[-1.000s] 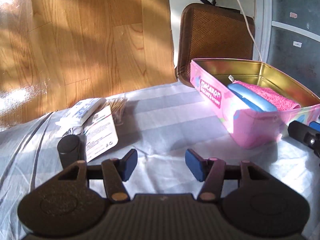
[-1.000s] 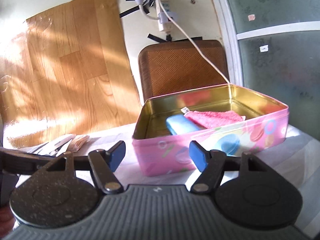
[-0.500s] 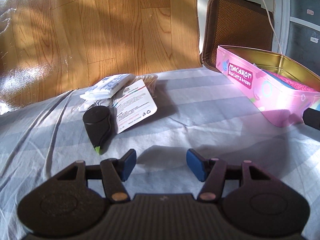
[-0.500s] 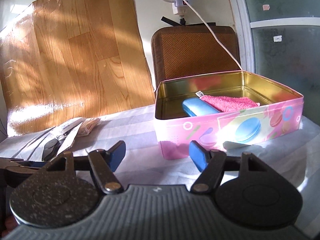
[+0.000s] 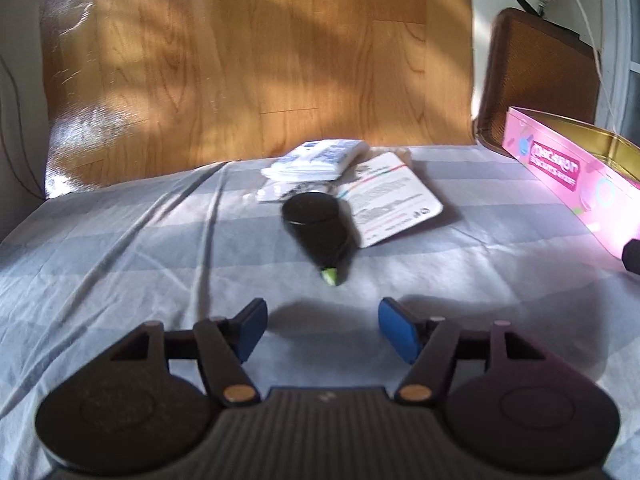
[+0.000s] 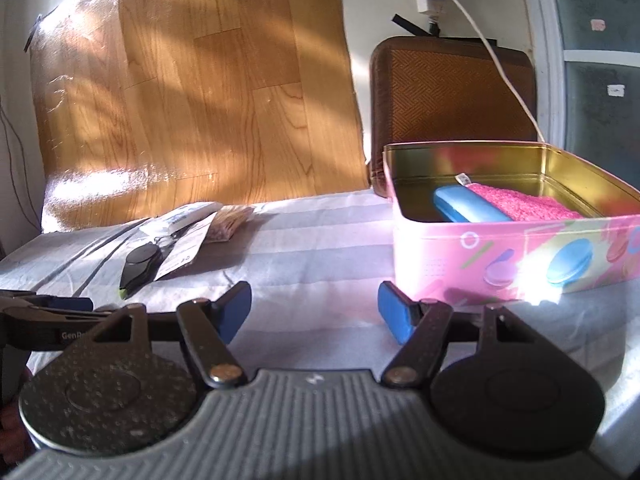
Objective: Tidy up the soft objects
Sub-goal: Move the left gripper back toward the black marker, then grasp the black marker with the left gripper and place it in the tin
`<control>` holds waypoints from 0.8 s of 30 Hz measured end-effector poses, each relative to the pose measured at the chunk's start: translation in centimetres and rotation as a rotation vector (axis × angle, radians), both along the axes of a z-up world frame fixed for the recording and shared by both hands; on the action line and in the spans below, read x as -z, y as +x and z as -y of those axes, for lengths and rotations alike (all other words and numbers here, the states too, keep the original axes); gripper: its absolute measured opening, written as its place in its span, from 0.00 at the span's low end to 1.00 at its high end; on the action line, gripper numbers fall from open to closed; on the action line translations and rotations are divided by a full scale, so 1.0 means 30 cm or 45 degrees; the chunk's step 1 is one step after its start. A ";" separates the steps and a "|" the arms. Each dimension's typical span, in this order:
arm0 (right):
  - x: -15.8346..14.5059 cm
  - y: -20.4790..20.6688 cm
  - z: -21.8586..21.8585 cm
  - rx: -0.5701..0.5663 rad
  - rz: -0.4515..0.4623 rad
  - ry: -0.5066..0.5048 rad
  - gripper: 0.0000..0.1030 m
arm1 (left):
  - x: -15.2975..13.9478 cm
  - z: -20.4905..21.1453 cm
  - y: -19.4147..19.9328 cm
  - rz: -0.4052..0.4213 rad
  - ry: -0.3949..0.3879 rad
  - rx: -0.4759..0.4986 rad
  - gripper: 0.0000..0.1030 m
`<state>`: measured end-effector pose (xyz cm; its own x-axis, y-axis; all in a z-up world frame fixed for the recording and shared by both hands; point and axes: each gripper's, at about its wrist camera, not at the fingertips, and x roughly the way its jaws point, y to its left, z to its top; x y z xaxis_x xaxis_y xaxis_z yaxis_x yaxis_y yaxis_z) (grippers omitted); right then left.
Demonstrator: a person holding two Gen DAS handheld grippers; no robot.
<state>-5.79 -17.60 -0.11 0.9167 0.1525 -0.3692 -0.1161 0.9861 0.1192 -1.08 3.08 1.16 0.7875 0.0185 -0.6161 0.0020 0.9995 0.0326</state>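
Note:
A pink macaron tin [image 6: 516,264] stands open on the striped sheet and holds a blue case [image 6: 468,210] and a pink towel [image 6: 528,206]; its side shows at the right of the left wrist view [image 5: 560,168]. A black highlighter [image 5: 318,232] with a green tip lies just ahead of my open, empty left gripper [image 5: 322,330], pointing at it. Behind it lie a white card [image 5: 394,208] and a tissue pack [image 5: 316,158]. My right gripper [image 6: 314,314] is open and empty, left of the tin's front.
A brown woven cushion [image 6: 452,96] leans on the wall behind the tin, with a white cable [image 6: 504,68] hanging over it. A wood-pattern sheet [image 5: 256,60] stands behind the bed. A packet of thin brown sticks [image 6: 230,222] lies by the card.
My left gripper has swung left, away from the tin, and now faces the highlighter and card. My right gripper has drawn back and left from the tin. Both stay open.

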 end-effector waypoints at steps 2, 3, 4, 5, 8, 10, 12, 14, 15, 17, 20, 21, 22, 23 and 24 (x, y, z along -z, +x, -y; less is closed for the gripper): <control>-0.007 0.022 -0.042 -0.078 -0.010 -0.019 0.67 | 0.001 -0.084 0.002 0.019 -0.021 -0.092 0.61; -0.011 0.037 -0.071 -0.125 -0.014 -0.033 0.64 | 0.003 -0.123 0.004 0.026 -0.032 -0.138 0.61; -0.016 0.053 -0.101 -0.170 -0.016 -0.050 0.63 | 0.005 -0.155 0.006 0.032 -0.043 -0.180 0.61; -0.023 0.072 -0.139 -0.220 -0.016 -0.073 0.61 | 0.009 -0.192 0.005 0.041 -0.064 -0.226 0.61; -0.040 0.137 -0.251 -0.351 -0.020 -0.116 0.59 | 0.018 -0.299 0.003 0.057 -0.271 -0.288 0.61; -0.049 0.187 -0.323 -0.436 -0.044 -0.111 0.59 | 0.021 -0.327 -0.009 0.081 -0.329 -0.316 0.61; -0.046 0.237 -0.400 -0.498 -0.069 -0.133 0.59 | 0.020 -0.326 -0.006 0.091 -0.331 -0.316 0.61; -0.032 0.290 -0.464 -0.504 -0.104 -0.175 0.59 | 0.020 -0.315 -0.009 0.097 -0.320 -0.308 0.61; -0.022 0.323 -0.490 -0.507 -0.129 -0.176 0.59 | 0.020 -0.314 -0.006 0.099 -0.318 -0.304 0.58; 0.001 0.381 -0.537 -0.517 -0.176 -0.208 0.54 | 0.022 -0.319 -0.003 0.095 -0.332 -0.309 0.59; 0.034 0.415 -0.566 -0.517 -0.190 -0.269 0.46 | 0.025 -0.332 0.000 0.099 -0.363 -0.309 0.59; 0.032 0.415 -0.564 -0.533 -0.194 -0.260 0.41 | 0.026 -0.333 0.000 0.099 -0.367 -0.308 0.59; 0.028 0.408 -0.557 -0.538 -0.206 -0.256 0.41 | 0.026 -0.332 0.001 0.099 -0.367 -0.305 0.59; 0.026 0.393 -0.545 -0.543 -0.212 -0.255 0.41 | 0.026 -0.331 0.001 0.098 -0.366 -0.302 0.59; 0.026 0.372 -0.531 -0.555 -0.215 -0.254 0.41 | 0.026 -0.331 0.002 0.096 -0.365 -0.296 0.59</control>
<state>5.36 -1.66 -0.90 0.7089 0.4187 -0.5675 -0.5170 0.8559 -0.0143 -1.03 13.00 0.39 0.8260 0.0375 -0.5624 -0.2181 0.9414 -0.2575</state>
